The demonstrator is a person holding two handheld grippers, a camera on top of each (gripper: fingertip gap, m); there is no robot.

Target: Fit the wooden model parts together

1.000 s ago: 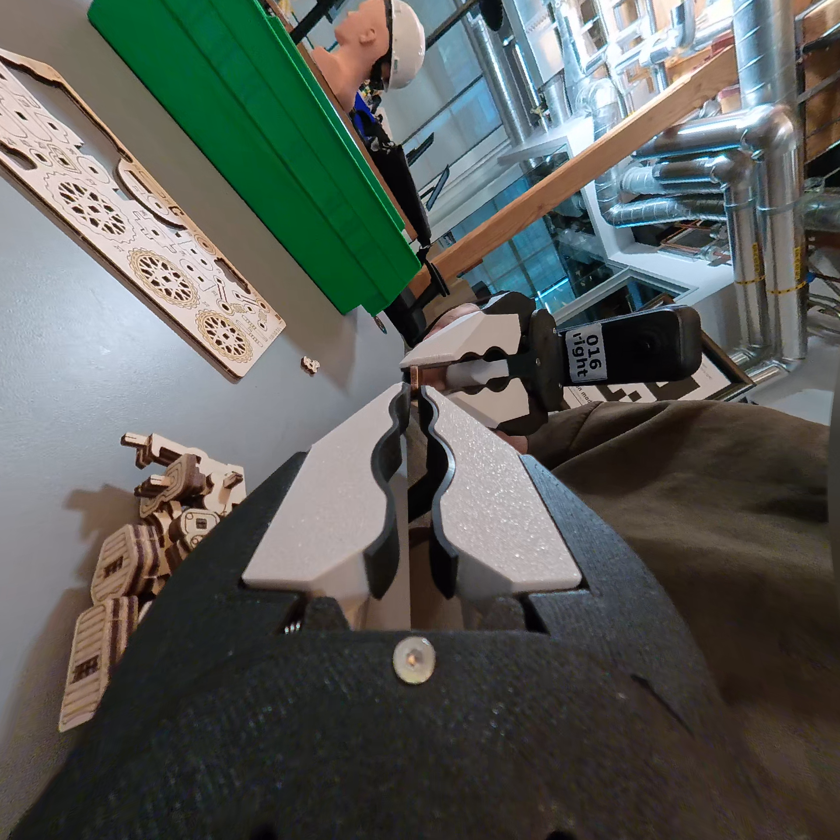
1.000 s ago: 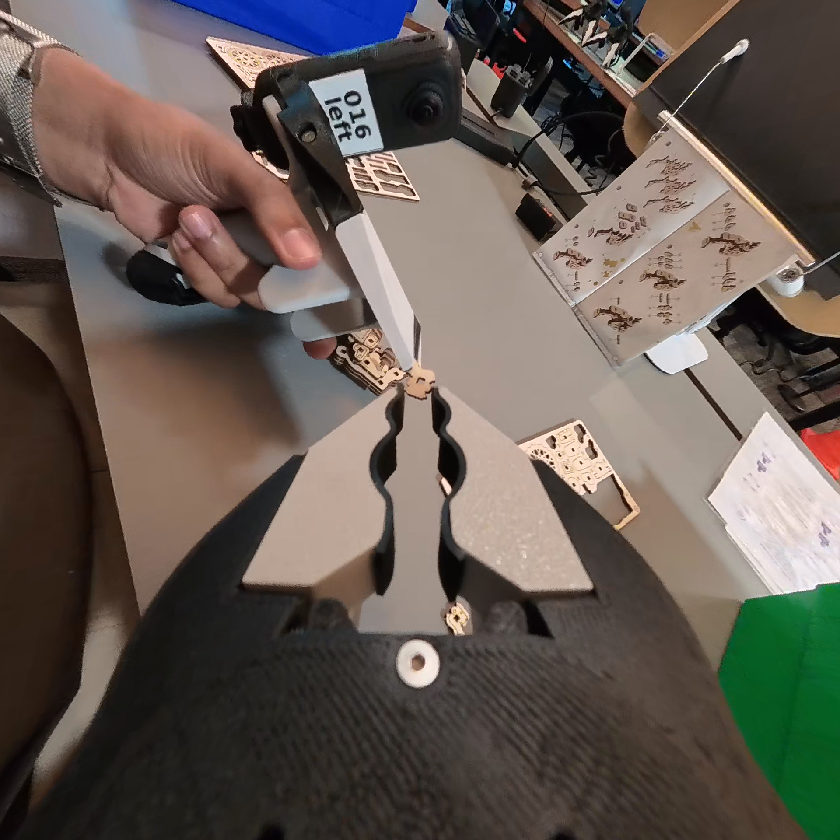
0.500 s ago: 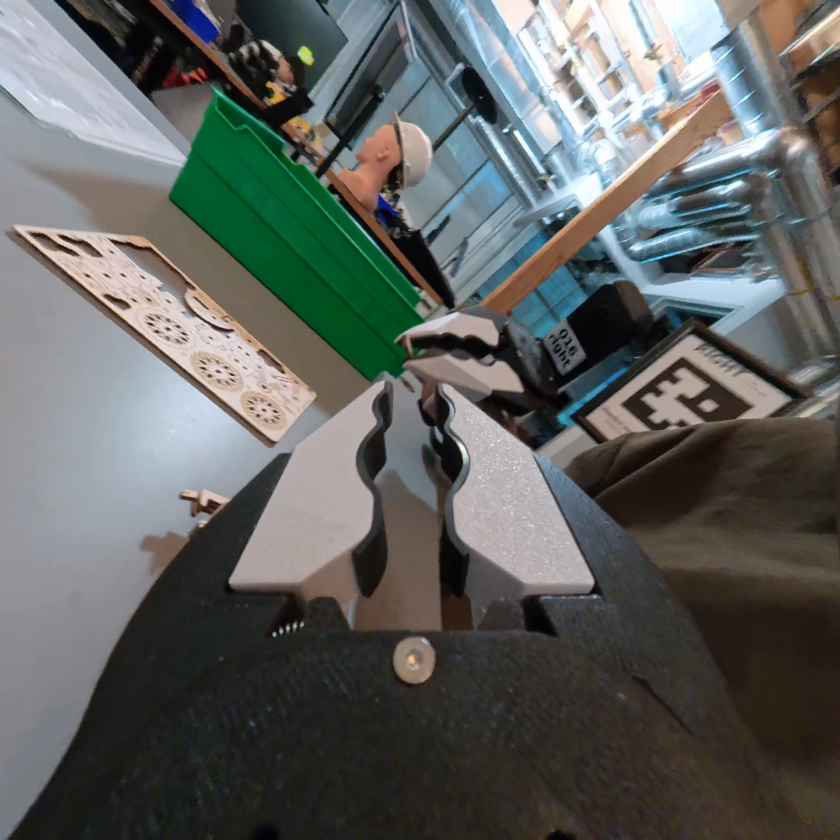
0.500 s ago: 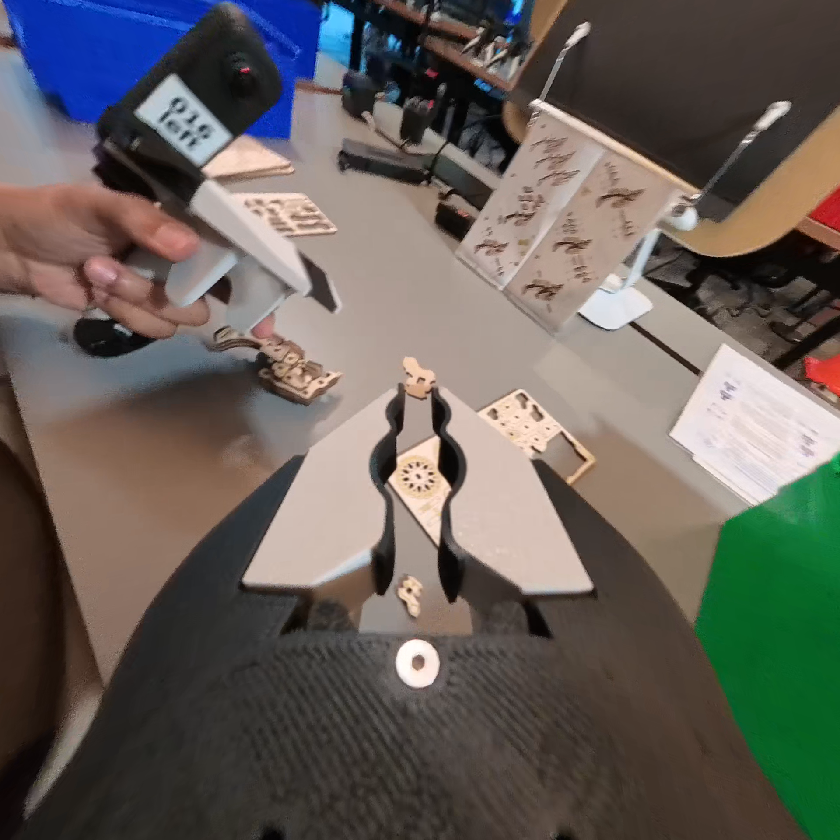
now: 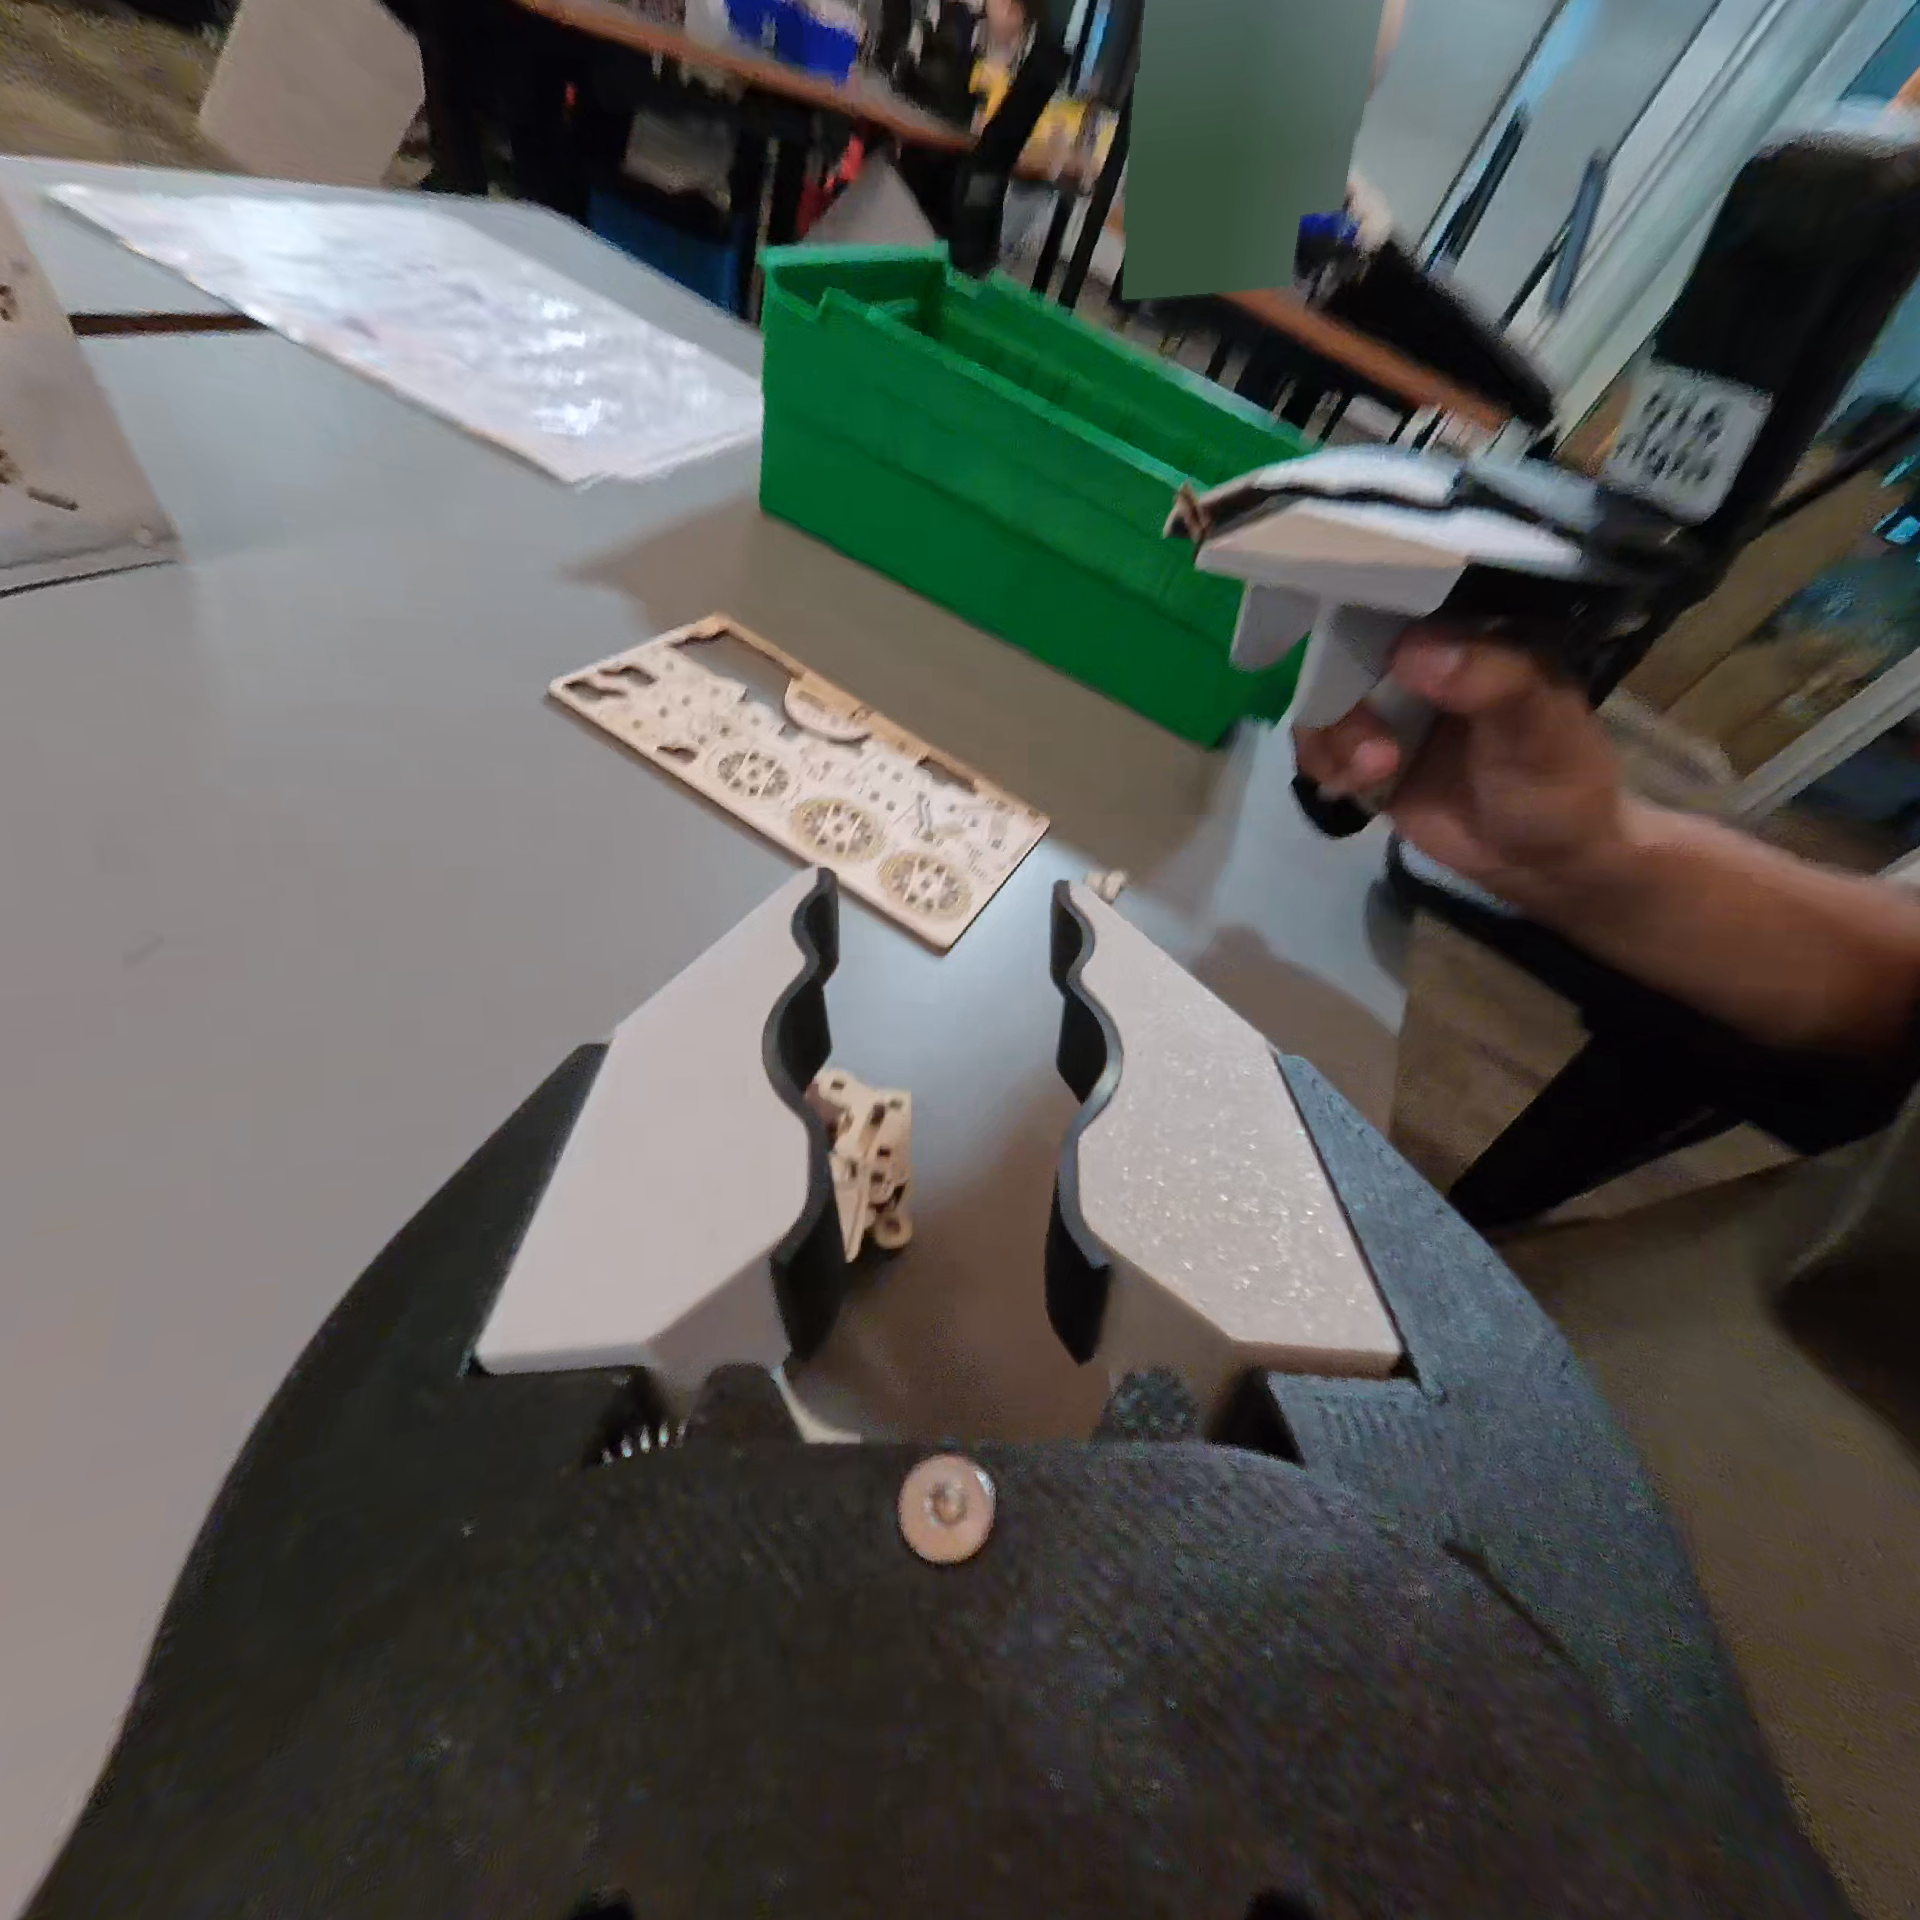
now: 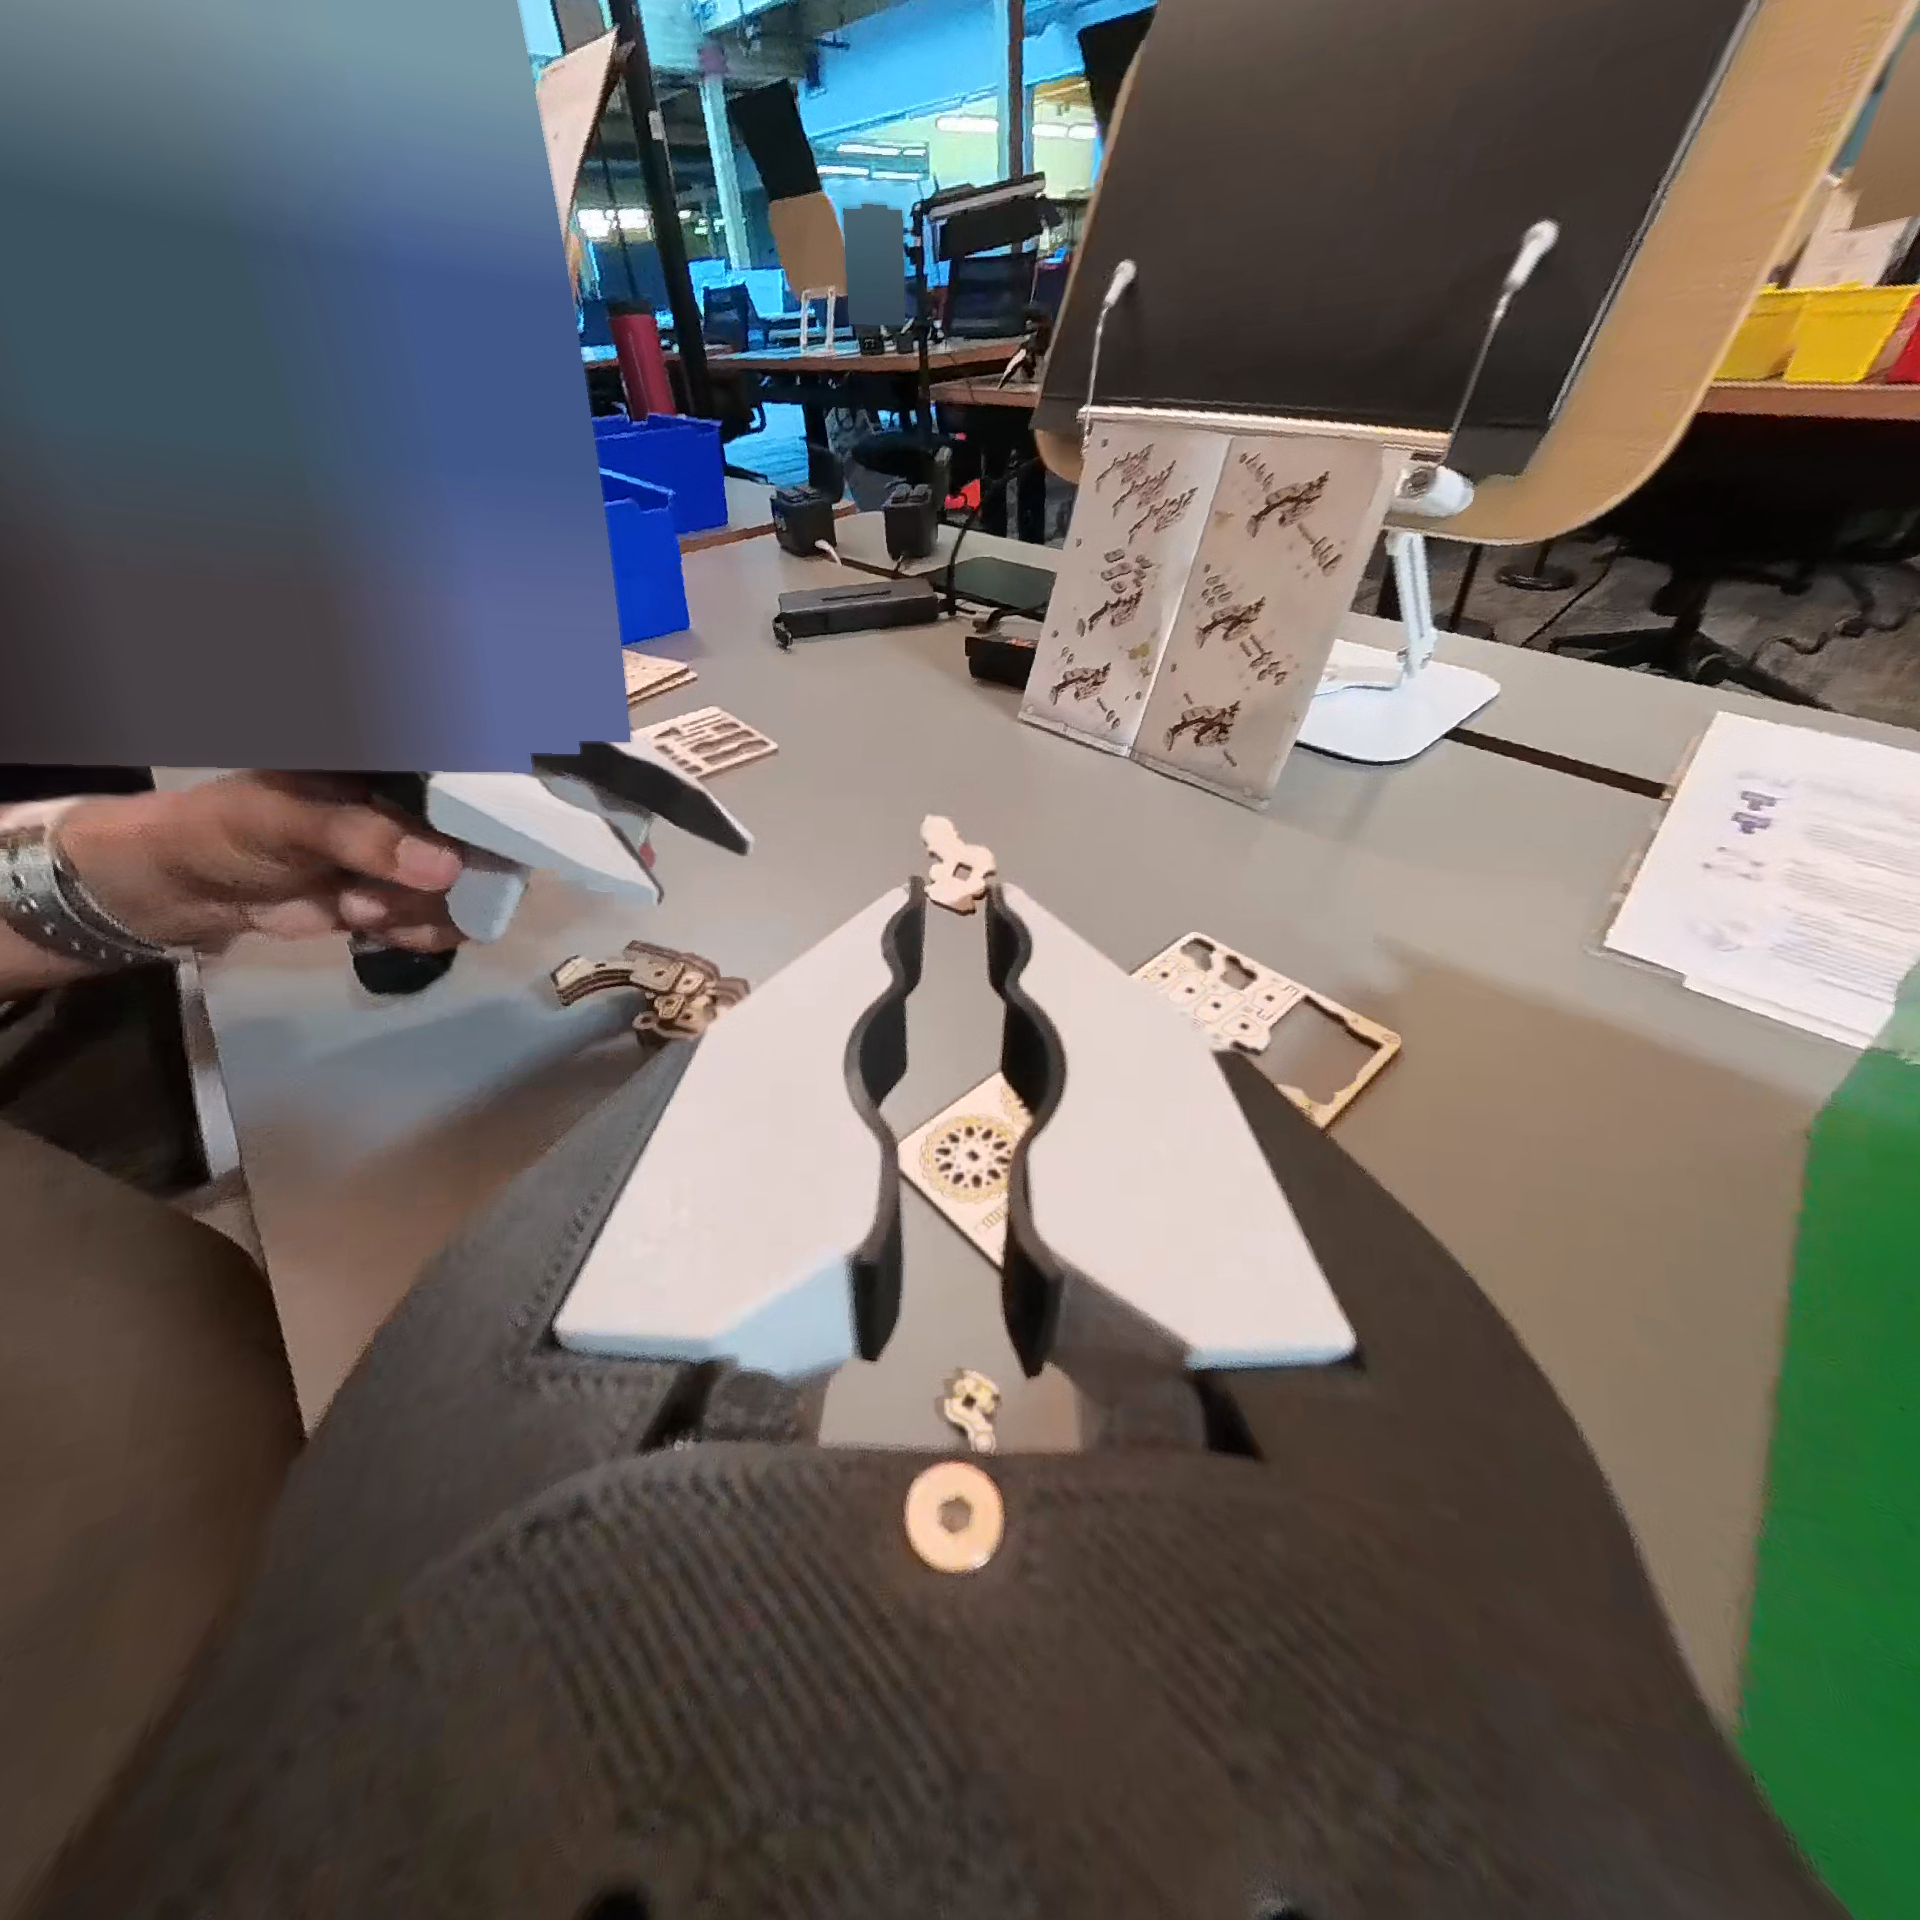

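While bare grey table spreads left of the punched wooden sheet, left gripper gaping, empty, right gripper pinching a small wooden piece at its tips.

A small flat wooden piece with a square hole is pinched at its bottom between two grey finger tips, standing up in the air. A bigger brown part-built wooden model lies on the grey table. A thin wooden sheet with round wheel shapes cut in it lies flat near it. Another tiny wooden piece lies on the table too.
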